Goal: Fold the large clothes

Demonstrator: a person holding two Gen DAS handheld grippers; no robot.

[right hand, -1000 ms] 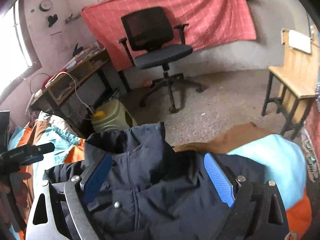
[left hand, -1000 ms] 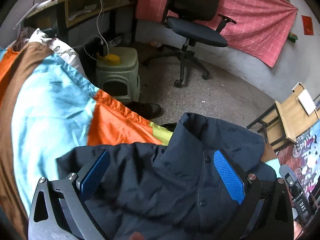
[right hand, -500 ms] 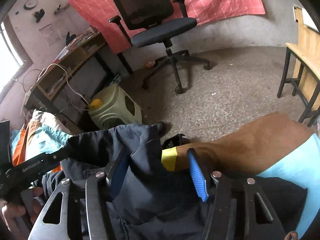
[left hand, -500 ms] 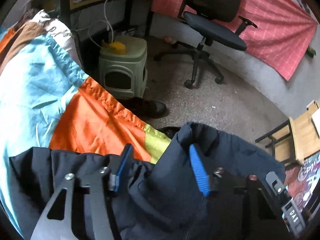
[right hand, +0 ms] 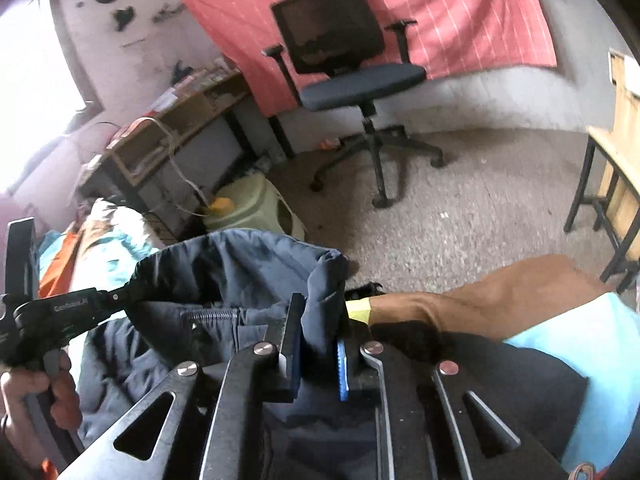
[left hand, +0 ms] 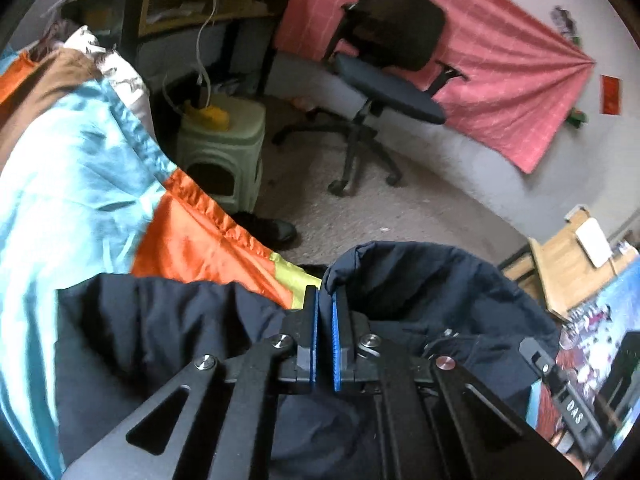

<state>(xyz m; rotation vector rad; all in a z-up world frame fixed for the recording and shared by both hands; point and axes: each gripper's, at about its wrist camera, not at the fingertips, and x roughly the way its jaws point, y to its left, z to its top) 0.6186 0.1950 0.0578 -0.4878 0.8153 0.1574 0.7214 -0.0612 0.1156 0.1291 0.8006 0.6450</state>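
Observation:
A dark navy jacket (left hand: pixel 420 280) lies on a bed covered by an orange, light-blue and brown sheet (left hand: pixel 80 168). My left gripper (left hand: pixel 325 300) is shut on one end of the jacket's collar edge. My right gripper (right hand: pixel 318 316) is shut on the other end of the collar (right hand: pixel 324 276), with a thick fold of navy cloth between its blue pads. The jacket (right hand: pixel 224 272) also shows in the right wrist view, with the left gripper (right hand: pixel 120 298) and the hand holding it at the left.
A black office chair (left hand: pixel 384 80) stands on the grey floor before a pink wall cloth. A green plastic stool (left hand: pixel 224 140) with a yellow object sits by the bed edge, near a cluttered desk (right hand: pixel 176 120). A wooden chair (right hand: pixel 616 160) stands at the right.
Both grippers went from wide open over the jacket to shut on the two ends of its collar. The collar edge is now raised above the bed.

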